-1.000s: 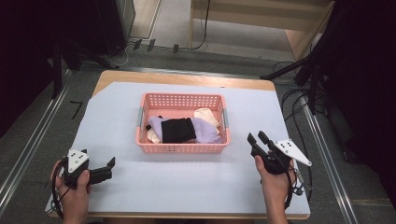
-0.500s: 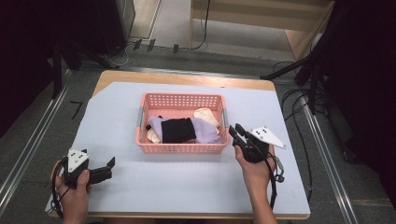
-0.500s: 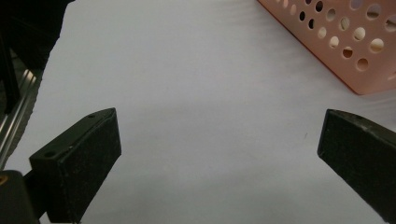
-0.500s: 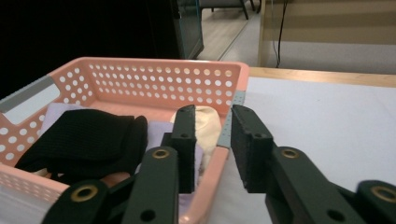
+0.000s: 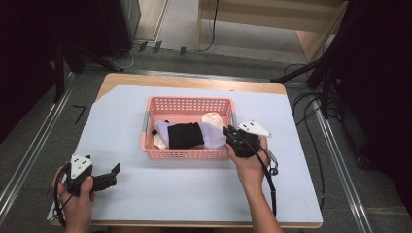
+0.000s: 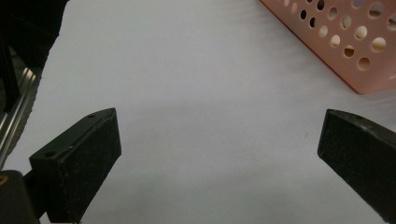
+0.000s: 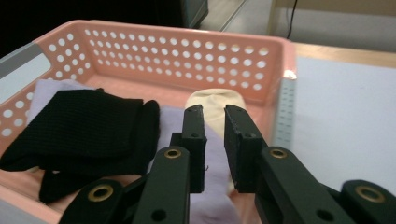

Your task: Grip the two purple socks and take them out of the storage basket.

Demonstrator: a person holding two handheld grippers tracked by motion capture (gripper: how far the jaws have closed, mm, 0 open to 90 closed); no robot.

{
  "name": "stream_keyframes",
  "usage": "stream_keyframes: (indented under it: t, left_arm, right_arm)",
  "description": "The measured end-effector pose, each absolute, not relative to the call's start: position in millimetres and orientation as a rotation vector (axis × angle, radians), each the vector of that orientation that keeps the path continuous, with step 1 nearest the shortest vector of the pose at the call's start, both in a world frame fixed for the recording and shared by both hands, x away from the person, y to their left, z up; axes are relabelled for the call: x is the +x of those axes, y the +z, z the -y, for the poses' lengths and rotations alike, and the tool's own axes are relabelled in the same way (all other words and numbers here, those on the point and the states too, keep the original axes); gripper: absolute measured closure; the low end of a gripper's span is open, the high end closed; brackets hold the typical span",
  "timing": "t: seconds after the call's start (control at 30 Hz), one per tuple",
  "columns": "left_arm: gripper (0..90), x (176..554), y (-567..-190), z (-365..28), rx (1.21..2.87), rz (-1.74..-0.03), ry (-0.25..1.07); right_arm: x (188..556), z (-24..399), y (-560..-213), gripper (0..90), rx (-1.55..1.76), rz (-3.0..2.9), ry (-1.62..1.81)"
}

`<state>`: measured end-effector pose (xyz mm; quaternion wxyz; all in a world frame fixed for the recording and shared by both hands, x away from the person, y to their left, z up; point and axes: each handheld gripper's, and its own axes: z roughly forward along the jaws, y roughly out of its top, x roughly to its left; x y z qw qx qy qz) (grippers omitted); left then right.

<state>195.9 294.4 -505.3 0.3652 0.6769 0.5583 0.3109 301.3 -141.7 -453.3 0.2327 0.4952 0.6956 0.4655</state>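
Over the right end of the pink basket [image 5: 189, 154], near the worktop's [image 5: 194, 194] middle: right tongs [image 7: 214, 122] nearly together, having just been closing, a narrow gap left between the jaws and nothing pinched in it. Just below the tips, a lilac cloth [image 7: 205, 205] and a cream cloth [image 7: 214, 103] lying in the basket; beside them, toward the basket's middle, a black knitted cloth [image 7: 93, 130] draped over the lilac one. At the worktop's near left corner, well apart from the basket: left tongs [image 6: 219, 140] wide apart, empty, held low over the bare white sheet, one basket corner at the upper right of the left gripper view.
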Motion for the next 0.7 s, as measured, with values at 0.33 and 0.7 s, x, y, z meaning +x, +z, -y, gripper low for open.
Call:
stream_keyframes:
  t: [0.33, 0.7]
  left_arm:
    - [0.4, 196, -505, -295, 1.748, -1.435, 0.794]
    - [0.4, 197, -505, -294, 1.754, -1.436, 0.796]
  right_arm:
    - [327, 121, -456, 73.5, 1.388, -2.033, 1.202]
    - [354, 100, -464, 69.3, 1.424, -2.136, 1.114]
